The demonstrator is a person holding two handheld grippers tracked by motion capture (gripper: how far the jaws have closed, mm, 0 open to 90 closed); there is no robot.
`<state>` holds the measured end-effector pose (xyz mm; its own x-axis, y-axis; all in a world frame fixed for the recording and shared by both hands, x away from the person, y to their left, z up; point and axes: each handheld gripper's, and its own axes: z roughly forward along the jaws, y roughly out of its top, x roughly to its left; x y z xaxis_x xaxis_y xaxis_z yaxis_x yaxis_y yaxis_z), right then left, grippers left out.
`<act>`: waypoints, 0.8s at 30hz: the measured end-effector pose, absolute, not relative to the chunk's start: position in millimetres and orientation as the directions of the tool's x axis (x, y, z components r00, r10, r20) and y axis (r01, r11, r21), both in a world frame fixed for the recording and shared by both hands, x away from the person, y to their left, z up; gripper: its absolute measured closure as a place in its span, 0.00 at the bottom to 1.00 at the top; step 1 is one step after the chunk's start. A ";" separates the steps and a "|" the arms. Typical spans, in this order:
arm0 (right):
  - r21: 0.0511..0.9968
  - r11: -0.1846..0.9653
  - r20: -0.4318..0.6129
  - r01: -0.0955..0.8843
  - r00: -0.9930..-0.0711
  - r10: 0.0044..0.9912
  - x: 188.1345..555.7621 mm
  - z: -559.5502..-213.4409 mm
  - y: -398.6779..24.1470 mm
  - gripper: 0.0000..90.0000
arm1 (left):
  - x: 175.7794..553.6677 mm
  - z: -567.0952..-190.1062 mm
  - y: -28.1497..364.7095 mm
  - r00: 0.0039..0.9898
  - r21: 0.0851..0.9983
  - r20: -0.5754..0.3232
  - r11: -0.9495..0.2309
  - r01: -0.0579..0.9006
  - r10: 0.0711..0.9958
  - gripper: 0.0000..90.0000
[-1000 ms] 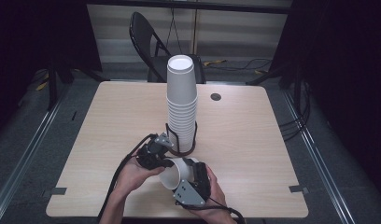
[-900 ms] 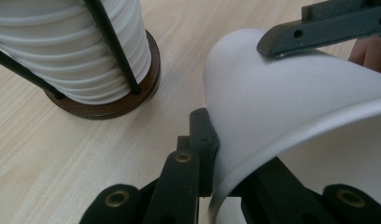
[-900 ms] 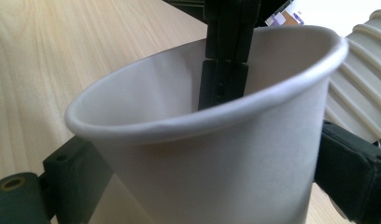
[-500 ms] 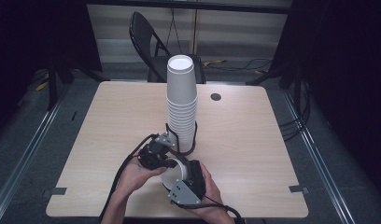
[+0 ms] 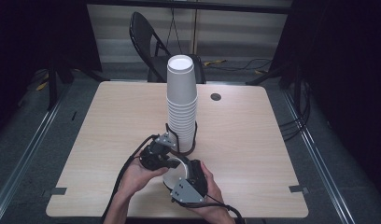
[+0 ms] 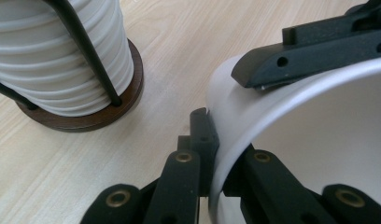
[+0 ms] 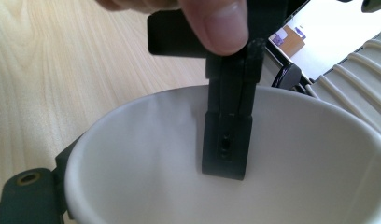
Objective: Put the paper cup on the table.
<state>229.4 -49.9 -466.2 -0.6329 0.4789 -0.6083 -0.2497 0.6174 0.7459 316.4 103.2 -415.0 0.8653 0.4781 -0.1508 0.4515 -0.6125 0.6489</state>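
Hiding cup (image 5: 174, 171) (betw. both grippers)

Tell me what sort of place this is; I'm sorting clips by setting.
Probably a recording studio or lab, not a home: a lone pale wooden table on grey carpet, dark curtains around, cables across the floor, and a black folding chair behind the tall stack of white paper cups.

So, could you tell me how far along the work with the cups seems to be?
Done: a tall stack of cups stands in its wire holder on the table.

In hand: one loose cup is pinched at the rim by the left tongs, while the right tongs grip it from the other side.

Left: whether it is joining or leaving the stack is unclear; it sits apart.
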 end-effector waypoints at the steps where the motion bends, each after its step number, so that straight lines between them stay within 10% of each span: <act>1: 0.749 0.615 -0.604 -0.246 -0.635 0.481 229.4 -465.9 -50.2 0.14 | 315.3 -415.5 104.0 0.860 0.665 -0.142 -0.596 0.449 0.490 0.96; 24: 0.847 0.511 -0.460 -0.144 -0.680 0.571 236.2 -458.8 -64.0 0.15 | 304.1 -430.2 124.0 0.798 0.820 -0.197 -0.350 0.453 0.569 0.66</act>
